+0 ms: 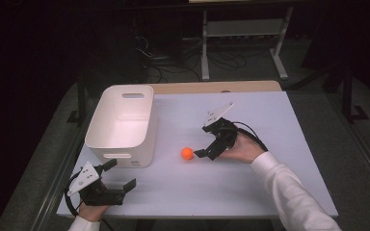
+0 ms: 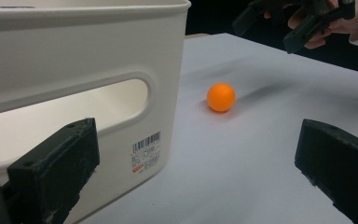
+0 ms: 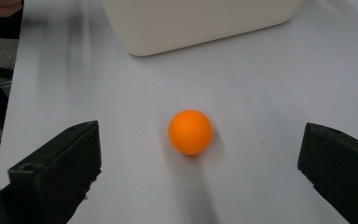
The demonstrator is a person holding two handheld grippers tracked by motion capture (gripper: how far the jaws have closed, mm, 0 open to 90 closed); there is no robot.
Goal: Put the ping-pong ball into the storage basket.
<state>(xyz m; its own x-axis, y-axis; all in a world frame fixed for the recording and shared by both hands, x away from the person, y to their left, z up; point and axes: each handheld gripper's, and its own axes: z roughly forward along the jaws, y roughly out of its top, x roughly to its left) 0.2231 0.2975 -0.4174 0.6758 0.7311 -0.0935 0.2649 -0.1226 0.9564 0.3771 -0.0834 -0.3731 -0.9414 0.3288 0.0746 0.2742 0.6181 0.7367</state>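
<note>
Right claw: jaws spread wide, holding nothing. The orange ball lies on the table just ahead of it, in line with the gap between its jaws, untouched. Left claw: jaws wide, empty, beside the white bin.

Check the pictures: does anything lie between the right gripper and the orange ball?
Nothing visible does. The right gripper is open beside the orange ball, and in its own view only bare table lies between its jaws and the ball.
</note>
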